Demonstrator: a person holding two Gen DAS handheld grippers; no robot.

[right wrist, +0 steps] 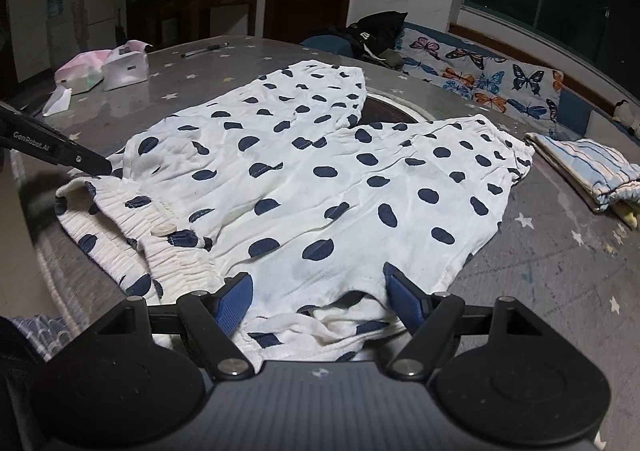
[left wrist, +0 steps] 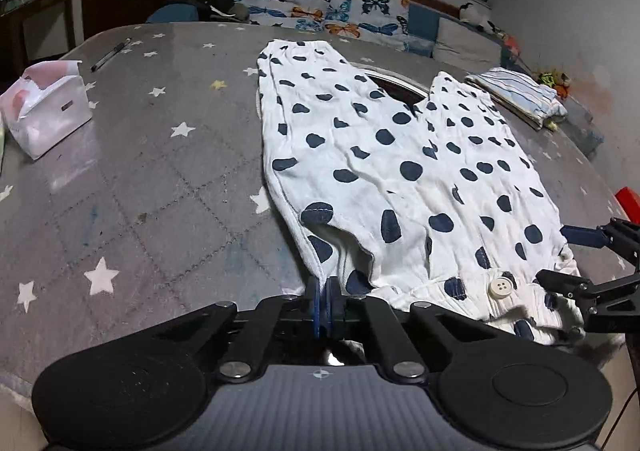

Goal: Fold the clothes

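White trousers with dark blue dots [left wrist: 400,171] lie spread on the grey star-patterned table [left wrist: 140,171], legs pointing away, waistband and a white button [left wrist: 502,286] near me. My left gripper [left wrist: 323,293] is shut on the waistband's left corner. My right gripper [right wrist: 318,295] is open, its blue pads either side of the trousers' [right wrist: 320,179] near waistband corner, fabric between them. The right gripper also shows at the right edge of the left wrist view [left wrist: 576,255]. The left gripper's finger shows in the right wrist view [right wrist: 80,161].
A folded striped garment [left wrist: 520,95] lies at the table's far right. A white tissue pack [left wrist: 48,111] and a pen [left wrist: 110,54] lie at the left. A dark round inset [right wrist: 386,111] sits under the trouser legs. A butterfly-print sofa [left wrist: 332,11] stands behind.
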